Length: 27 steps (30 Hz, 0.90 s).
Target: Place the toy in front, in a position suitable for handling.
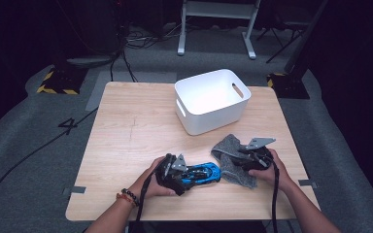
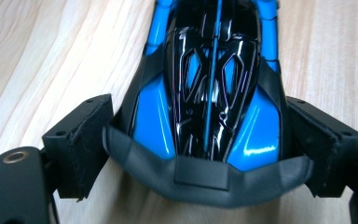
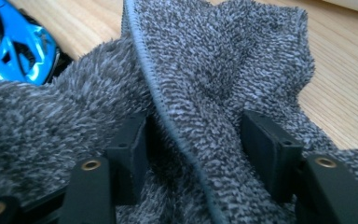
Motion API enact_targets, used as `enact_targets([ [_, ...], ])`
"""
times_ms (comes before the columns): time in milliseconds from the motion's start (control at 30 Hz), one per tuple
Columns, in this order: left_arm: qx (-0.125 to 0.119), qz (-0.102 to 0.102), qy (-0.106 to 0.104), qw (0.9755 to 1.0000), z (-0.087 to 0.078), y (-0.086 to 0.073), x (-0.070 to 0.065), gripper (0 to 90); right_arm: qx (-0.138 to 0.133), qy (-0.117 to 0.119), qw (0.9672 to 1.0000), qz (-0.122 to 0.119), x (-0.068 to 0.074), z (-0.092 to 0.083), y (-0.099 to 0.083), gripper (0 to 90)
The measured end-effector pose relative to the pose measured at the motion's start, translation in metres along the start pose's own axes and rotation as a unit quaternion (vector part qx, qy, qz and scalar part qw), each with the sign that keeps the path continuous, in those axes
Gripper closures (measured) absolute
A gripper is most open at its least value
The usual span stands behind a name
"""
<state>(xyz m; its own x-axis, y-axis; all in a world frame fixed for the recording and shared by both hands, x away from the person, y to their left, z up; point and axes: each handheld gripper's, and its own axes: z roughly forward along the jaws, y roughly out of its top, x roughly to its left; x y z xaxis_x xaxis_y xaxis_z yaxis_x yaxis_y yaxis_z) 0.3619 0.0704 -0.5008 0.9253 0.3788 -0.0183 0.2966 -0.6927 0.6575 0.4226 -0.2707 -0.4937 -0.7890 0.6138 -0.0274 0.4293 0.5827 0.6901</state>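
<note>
A blue and black toy car point(image 1: 201, 172) lies on the wooden table point(image 1: 136, 121) near the front edge. My left gripper point(image 1: 187, 175) sits at its tail. In the left gripper view the car point(image 2: 209, 93) lies between the jaws of the left gripper point(image 2: 198, 135), whose pads point(image 2: 91, 140) flank the body without visibly squeezing it. A grey fluffy cloth point(image 1: 226, 148) lies crumpled to the car's right. My right gripper point(image 1: 240, 162) is on the cloth. In the right gripper view a fold of cloth point(image 3: 214, 60) bulges loosely between the jaws of the right gripper point(image 3: 198, 140). The car's nose point(image 3: 14, 46) shows at top left.
A white plastic bin point(image 1: 211, 99) with handle slots stands at the back of the table, right of centre. Bare wood stretches across the left half. Cables and stand legs lie on the dark floor beyond the table.
</note>
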Motion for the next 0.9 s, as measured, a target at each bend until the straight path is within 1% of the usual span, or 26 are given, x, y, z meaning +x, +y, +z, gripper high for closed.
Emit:
enact_targets([
  [33,0.002,-0.005,0.006,1.0000,-0.003,-0.003,-0.001,16.3,-0.001,-0.007,1.0000,0.003,0.000,-0.001,0.000,55.7],
  [67,0.002,-0.005,0.006,1.0000,-0.003,-0.003,-0.001,16.6,-0.001,-0.007,1.0000,0.003,0.000,-0.001,0.000,55.7],
  [100,0.003,-0.001,0.002,1.0000,-0.005,-0.004,-0.001,16.6,-0.001,-0.010,0.9999,0.003,0.001,-0.002,0.000,64.0],
  [133,0.004,0.007,-0.001,1.0000,-0.007,-0.005,0.000,20.6,-0.004,-0.012,0.9999,-0.008,0.002,-0.003,-0.001,74.2],
  [200,0.007,0.011,-0.011,0.9999,-0.008,-0.005,0.002,21.3,-0.003,-0.012,0.9998,-0.019,0.003,-0.004,0.000,77.9],
  [233,0.007,0.011,-0.011,0.9999,-0.008,-0.005,0.002,21.5,-0.003,-0.012,0.9998,-0.019,0.003,-0.004,0.000,77.9],
  [267,0.010,0.018,-0.012,0.9997,-0.008,-0.004,0.002,23.6,-0.005,0.000,0.9997,-0.024,0.004,-0.007,0.001,79.5],
  [300,0.010,0.019,-0.015,0.9997,-0.008,-0.004,0.003,23.5,-0.008,0.006,0.9996,-0.027,0.005,-0.008,0.001,79.7],
  [333,0.010,0.020,-0.016,0.9996,-0.008,-0.004,0.003,23.6,-0.014,0.013,0.9994,-0.029,0.006,-0.011,0.002,79.8],
  [367,0.011,0.022,-0.016,0.9996,-0.008,-0.004,0.003,23.6,-0.026,0.026,0.9989,-0.031,0.007,-0.015,0.004,79.9],
  [400,0.009,0.023,-0.018,0.9995,-0.007,-0.003,0.004,23.6,-0.039,0.040,0.9980,-0.032,0.009,-0.018,0.005,79.9],
  [467,0.007,0.024,-0.020,0.9995,-0.006,-0.002,0.005,23.6,-0.057,0.051,0.9965,-0.035,0.014,-0.023,0.008,80.0],
  [533,0.007,0.026,-0.019,0.9994,-0.005,-0.001,0.005,23.6,-0.075,0.068,0.9941,-0.037,0.019,-0.027,0.012,80.0],
  [633,0.005,0.024,-0.018,0.9995,-0.003,0.001,0.004,23.6,-0.089,0.086,0.9913,-0.046,0.029,-0.029,0.017,79.9],
  [667,0.003,0.024,-0.018,0.9995,-0.001,0.002,0.004,23.7,-0.092,0.095,0.9901,-0.046,0.033,-0.029,0.019,79.9],
  [700,0.003,0.024,-0.018,0.9995,-0.001,0.002,0.004,23.6,-0.092,0.095,0.9901,-0.046,0.033,-0.029,0.019,79.9],
  [733,0.003,0.024,-0.018,0.9996,-0.001,0.003,0.004,23.6,-0.090,0.113,0.9881,-0.053,0.042,-0.025,0.022,79.7],
  [767,0.003,0.022,-0.018,0.9996,0.000,0.004,0.004,23.7,-0.087,0.120,0.9870,-0.062,0.047,-0.023,0.023,79.6],
  [867,0.001,0.020,-0.017,0.9997,0.001,0.004,0.003,23.7,-0.078,0.137,0.9841,-0.083,0.063,-0.017,0.027,79.4],
  [900,0.001,0.020,-0.016,0.9997,0.001,0.004,0.003,23.7,-0.078,0.137,0.9841,-0.083,0.063,-0.017,0.027,79.4],
])
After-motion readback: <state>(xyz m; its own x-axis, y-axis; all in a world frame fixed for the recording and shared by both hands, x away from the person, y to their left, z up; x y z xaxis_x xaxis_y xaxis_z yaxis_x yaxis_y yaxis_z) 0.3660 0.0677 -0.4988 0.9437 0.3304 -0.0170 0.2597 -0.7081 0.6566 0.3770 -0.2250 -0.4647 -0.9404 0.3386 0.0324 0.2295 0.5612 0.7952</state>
